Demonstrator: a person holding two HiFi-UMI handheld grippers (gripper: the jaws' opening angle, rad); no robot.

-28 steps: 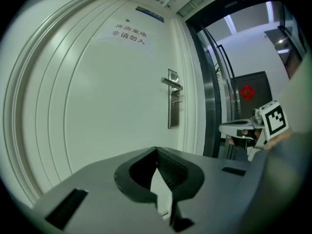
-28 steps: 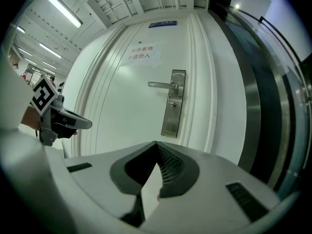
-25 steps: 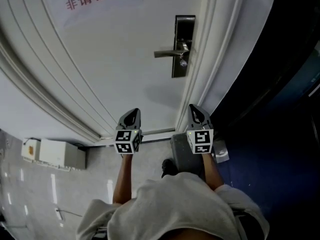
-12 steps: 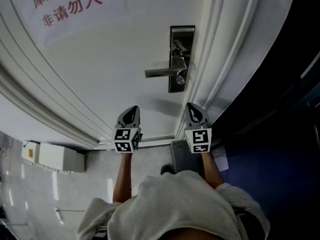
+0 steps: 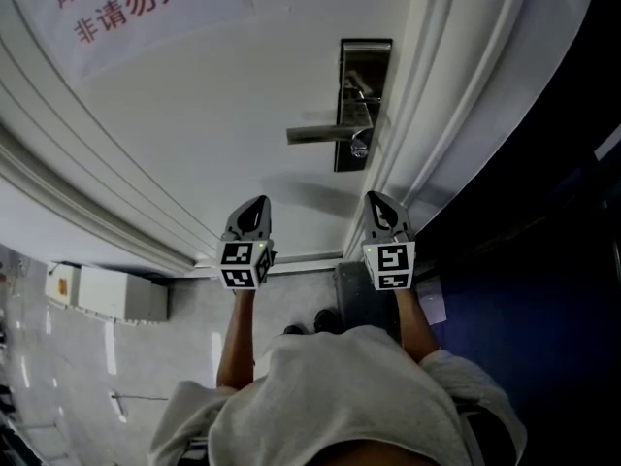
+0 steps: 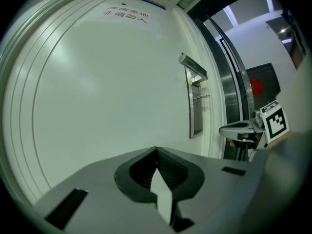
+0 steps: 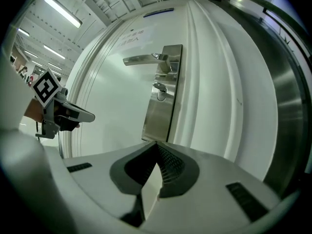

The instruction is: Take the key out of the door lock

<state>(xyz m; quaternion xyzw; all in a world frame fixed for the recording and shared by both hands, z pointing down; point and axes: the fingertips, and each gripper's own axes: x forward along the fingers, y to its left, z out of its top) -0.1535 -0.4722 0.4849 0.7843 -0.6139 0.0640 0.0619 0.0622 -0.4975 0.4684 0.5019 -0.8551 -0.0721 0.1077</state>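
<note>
The jaws of the left gripper (image 6: 156,149) are pressed together with nothing between them, and the jaws of the right gripper (image 7: 156,143) are closed and empty in the same way. The 2 grippers are held side by side, pointing at the white door (image 5: 194,134) without touching it, the right one nearer the door edge. The key (image 7: 159,92) sits in the lock of the steel plate (image 7: 161,118), just below the lever handle (image 7: 141,59) and apart from both grippers.
</note>
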